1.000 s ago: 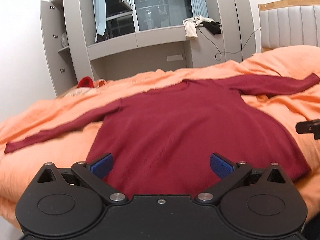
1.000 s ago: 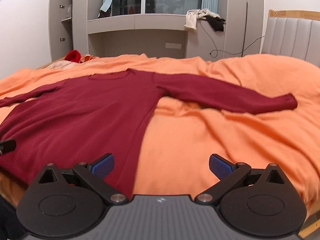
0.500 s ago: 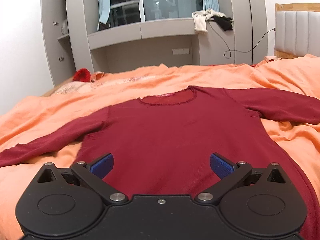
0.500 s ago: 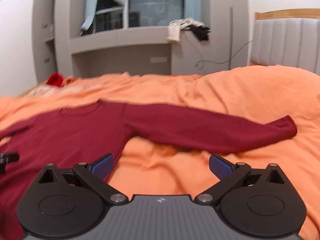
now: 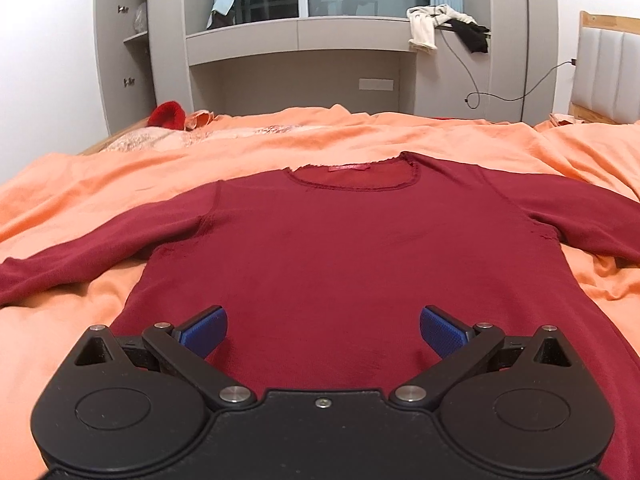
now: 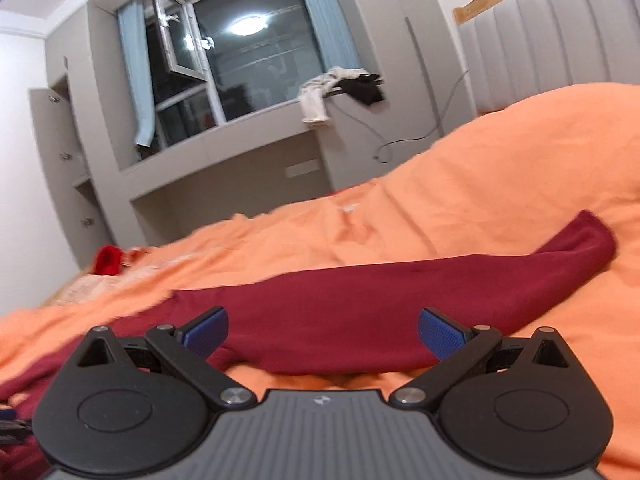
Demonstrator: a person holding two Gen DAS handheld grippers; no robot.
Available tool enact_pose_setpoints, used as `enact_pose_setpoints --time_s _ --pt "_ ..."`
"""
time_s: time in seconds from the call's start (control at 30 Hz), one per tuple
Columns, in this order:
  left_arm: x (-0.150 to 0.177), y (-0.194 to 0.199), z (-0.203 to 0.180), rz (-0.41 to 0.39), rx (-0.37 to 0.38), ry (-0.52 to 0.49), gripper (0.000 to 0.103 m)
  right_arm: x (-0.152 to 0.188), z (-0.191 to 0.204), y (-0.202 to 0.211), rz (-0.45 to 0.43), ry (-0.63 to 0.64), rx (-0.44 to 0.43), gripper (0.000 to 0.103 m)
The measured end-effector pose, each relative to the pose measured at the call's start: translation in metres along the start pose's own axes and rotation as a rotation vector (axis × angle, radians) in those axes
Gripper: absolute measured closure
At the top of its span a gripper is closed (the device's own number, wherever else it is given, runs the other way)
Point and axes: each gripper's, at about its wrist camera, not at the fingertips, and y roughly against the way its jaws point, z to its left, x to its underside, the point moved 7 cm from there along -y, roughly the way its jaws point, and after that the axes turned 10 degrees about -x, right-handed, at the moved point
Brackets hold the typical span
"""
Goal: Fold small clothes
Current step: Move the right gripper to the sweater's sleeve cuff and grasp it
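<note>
The left gripper [image 5: 323,330], jaws spread and empty, hovers over the hem of a dark red top [image 5: 352,248] lying flat on the orange bedspread [image 5: 80,184], thin, limp knit probably best pinched at sleeve or hem, while the right gripper [image 6: 323,332], equally released, faces its blurred right sleeve [image 6: 400,300].

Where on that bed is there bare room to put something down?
Bare orange duvet lies beyond the dark red long-sleeved top's neckline, and beyond its right sleeve toward the padded headboard. The middle is covered.
</note>
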Motion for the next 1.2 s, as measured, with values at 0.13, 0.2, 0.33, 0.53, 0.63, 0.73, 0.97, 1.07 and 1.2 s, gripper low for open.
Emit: enact_pose_setpoints --time_s 0.13,0.2,0.33,0.53,0.63,0.73,0.97,1.07,1.2 --pt "0.001 -0.007 0.002 0.014 -0.008 0.012 0.001 0.006 -0.022 0.000 -0.011 0.049 0.124 0.000" --pt "0.002 -0.009 0.001 0.018 -0.005 0.009 0.001 0.007 -0.029 0.000 -0.014 0.097 0.190 0.000" --pt "0.006 -0.005 -0.001 -0.006 0.012 0.000 0.001 0.013 -0.048 0.004 -0.011 0.138 0.339 0.000" --pt "0.019 -0.002 -0.011 -0.019 0.035 -0.067 0.001 0.020 -0.098 0.004 0.011 -0.033 0.400 0.000" --pt "0.020 -0.001 -0.014 -0.028 0.032 -0.087 0.000 0.016 -0.111 0.017 -0.050 -0.075 0.359 0.000" --pt "0.021 -0.003 -0.012 -0.018 0.037 -0.072 0.001 0.009 -0.121 0.027 -0.105 -0.099 0.348 0.000" --pt "0.021 -0.005 -0.012 -0.005 0.043 -0.064 0.000 0.000 -0.140 0.028 -0.149 -0.207 0.329 0.003" --pt "0.021 -0.007 -0.011 0.005 0.048 -0.059 0.001 -0.006 -0.148 0.020 -0.132 -0.238 0.339 0.010" --pt "0.019 -0.007 -0.009 0.002 0.055 -0.050 0.001 -0.012 -0.166 0.006 -0.113 -0.252 0.423 0.025"
